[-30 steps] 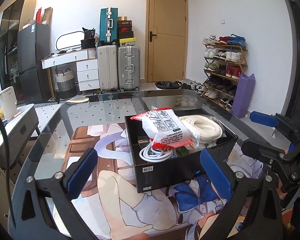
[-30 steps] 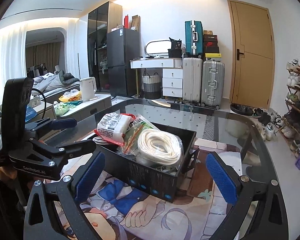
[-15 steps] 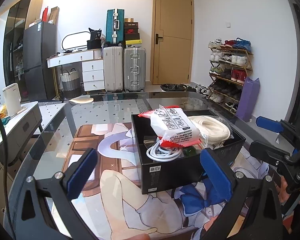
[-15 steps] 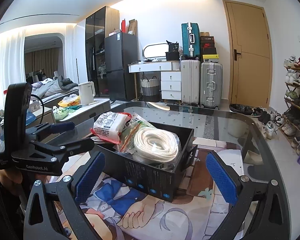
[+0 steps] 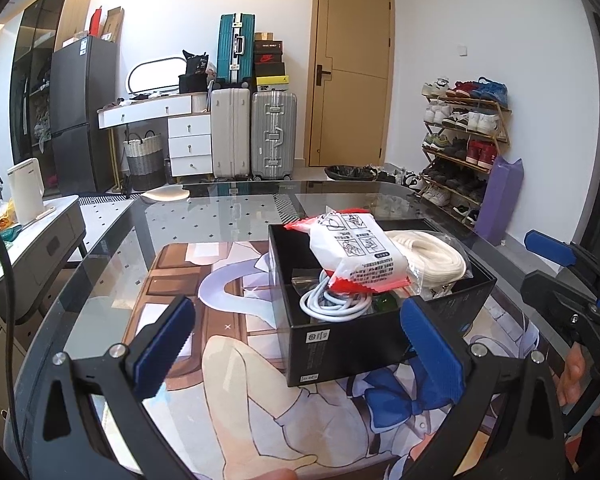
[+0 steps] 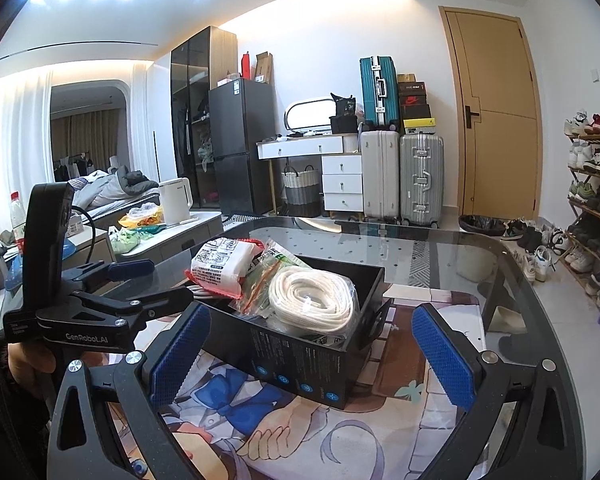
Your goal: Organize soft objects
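A black open box (image 5: 340,340) (image 6: 300,364) stands on the anime-print mat on the glass table. In it lie a white packet with red ends (image 5: 356,256) (image 6: 220,264), a white rope coil in clear wrap (image 5: 436,260) (image 6: 312,300), a coiled white cable (image 5: 334,304) and a green-printed bag (image 6: 266,276). My left gripper (image 5: 300,344) is open and empty, held back from the box's near left side. My right gripper (image 6: 312,360) is open and empty, in front of the box's other side.
The glass table (image 5: 220,208) has a rounded edge; the mat (image 5: 204,280) covers its near part. A side cabinet with a white kettle (image 5: 26,188) stands to the left. Suitcases (image 5: 274,136), a door and a shoe rack (image 5: 464,140) line the back of the room.
Both grippers have drawn back and risen a little, so the box sits lower and farther right in the left view. The box contents have not moved.
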